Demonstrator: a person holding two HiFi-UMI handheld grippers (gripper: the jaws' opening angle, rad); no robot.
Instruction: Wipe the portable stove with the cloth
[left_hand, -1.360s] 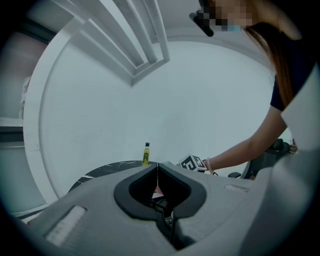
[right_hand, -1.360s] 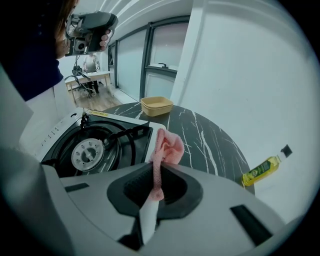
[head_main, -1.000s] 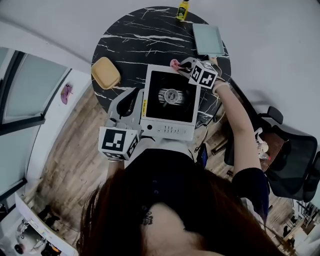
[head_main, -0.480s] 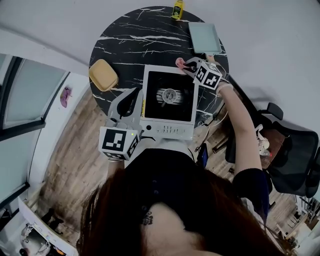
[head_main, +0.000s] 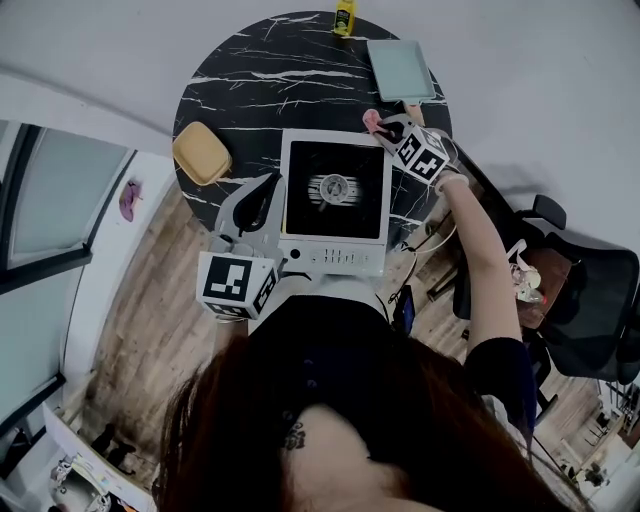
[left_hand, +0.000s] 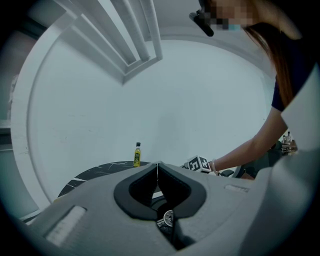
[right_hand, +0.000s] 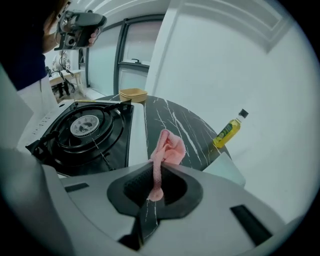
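The portable stove (head_main: 334, 200) sits on the round black marble table (head_main: 260, 80), with its burner (head_main: 333, 187) in the middle and its white rim (right_hand: 136, 135) showing in the right gripper view. My right gripper (head_main: 385, 128) hovers off the stove's far right corner, shut on a pink cloth (right_hand: 166, 149) that bunches up beyond the jaws (head_main: 373, 120). My left gripper (head_main: 252, 205) rests at the stove's left side, jaws shut with nothing between them (left_hand: 158, 167).
A yellow oil bottle (head_main: 344, 17) stands at the table's far edge. A pale green tray (head_main: 400, 70) lies at the far right, a tan container (head_main: 201, 153) at the left. An office chair (head_main: 590, 300) stands to the right on the wooden floor.
My right gripper has carried the pink cloth rightwards along the stove's far edge, from the rim to just past the far right corner. The left gripper has stayed put.
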